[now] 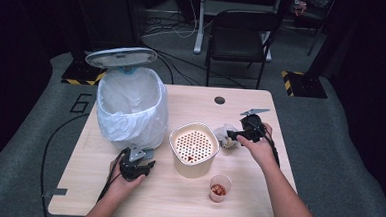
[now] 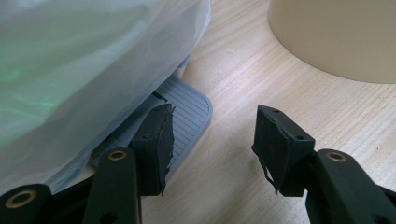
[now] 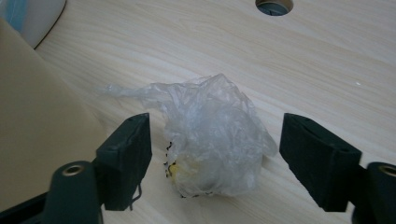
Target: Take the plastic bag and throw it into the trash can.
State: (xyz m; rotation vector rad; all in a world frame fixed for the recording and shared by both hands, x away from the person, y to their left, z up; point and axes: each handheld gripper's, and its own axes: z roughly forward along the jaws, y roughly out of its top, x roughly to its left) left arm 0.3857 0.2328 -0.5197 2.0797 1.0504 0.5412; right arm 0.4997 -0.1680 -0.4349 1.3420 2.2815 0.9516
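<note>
1. The right tool (image 3: 215, 154) stood open, its jaws either side of the crumpled clear plastic bag (image 3: 212, 140) without pressing it.
2. That bag lay on the pale wooden desk (image 1: 256, 192), straight ahead of this tool and just beside the cream perforated-lid container (image 1: 193, 147).
3. The left tool (image 2: 212, 140) gripped nothing, one jaw resting on the bin's grey ribbed pedal (image 2: 189, 109).
4. The right hand (image 1: 257, 147) was the nearer one.

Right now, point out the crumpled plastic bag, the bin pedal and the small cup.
Crumpled plastic bag (image 3: 215, 135), right gripper view: middle of the wad.
Bin pedal (image 2: 189, 112), left gripper view: ribbed top.
Small cup (image 1: 220, 189), high view: its inside.
</note>
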